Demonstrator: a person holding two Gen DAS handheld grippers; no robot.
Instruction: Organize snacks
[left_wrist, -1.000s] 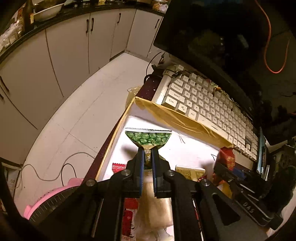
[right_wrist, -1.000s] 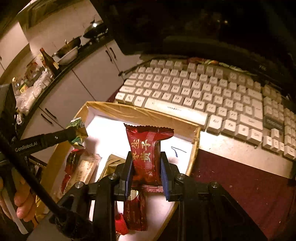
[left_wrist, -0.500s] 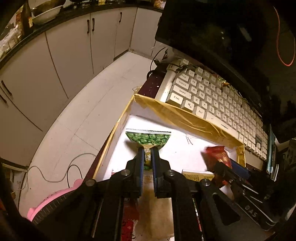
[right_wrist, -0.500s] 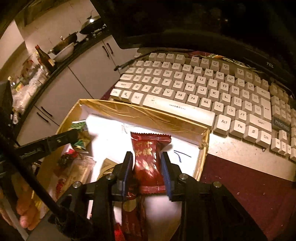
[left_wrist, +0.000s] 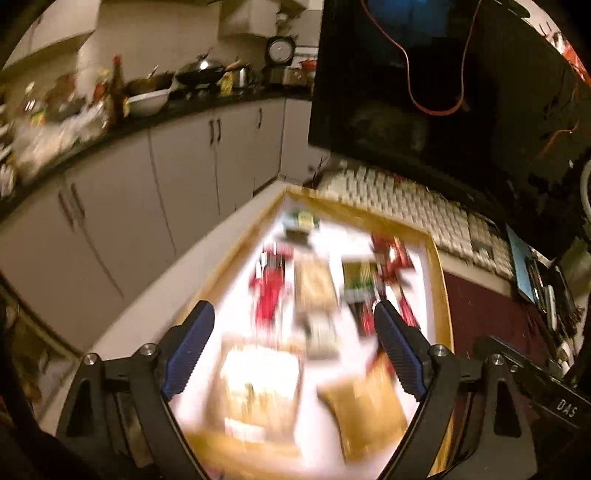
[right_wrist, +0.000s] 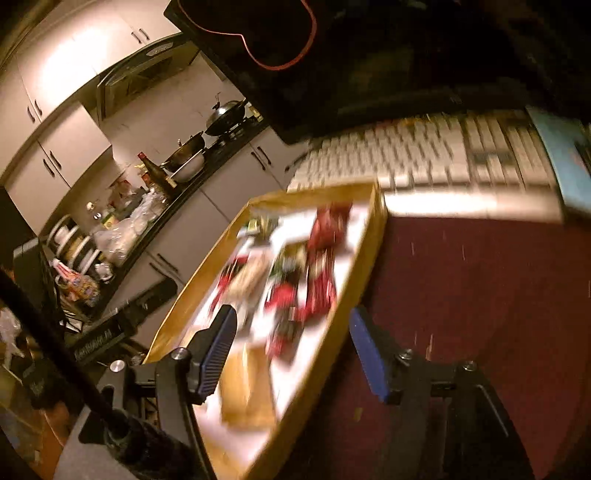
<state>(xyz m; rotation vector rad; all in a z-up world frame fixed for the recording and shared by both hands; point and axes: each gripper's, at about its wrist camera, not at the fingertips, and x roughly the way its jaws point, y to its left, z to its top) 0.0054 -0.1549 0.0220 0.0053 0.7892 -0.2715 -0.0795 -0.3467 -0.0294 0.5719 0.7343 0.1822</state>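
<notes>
Snack tray (left_wrist: 441, 295), shallow, gold-edged, white-floored, on the dark red desk mat (right_wrist: 480, 295) just in front of a pale keyboard (left_wrist: 406, 199): a second ago each tong held a packet over it, whereas now both packets lie inside and both tools are pulled back and raised, so that pair of placements reads as done. Views blurred by motion; labels unreadable. Contents: red wrappers, a tan packet, a dark-and-green packet in rough rows; larger pale and tan pouches at the near end. Green packet (left_wrist: 301, 221), now at the tray's far left corner, well beyond the left gripper (left_wrist: 295, 347), whose blue pads are spread wide with nothing between them. Red packet (right_wrist: 328, 225), now near the tray's far right edge, well ahead of the right gripper (right_wrist: 291, 350), likewise wide open and empty, straddling the tray's right rim. Judgement: sorting is well along; whether loose snacks remain outside the tray cannot be told.
</notes>
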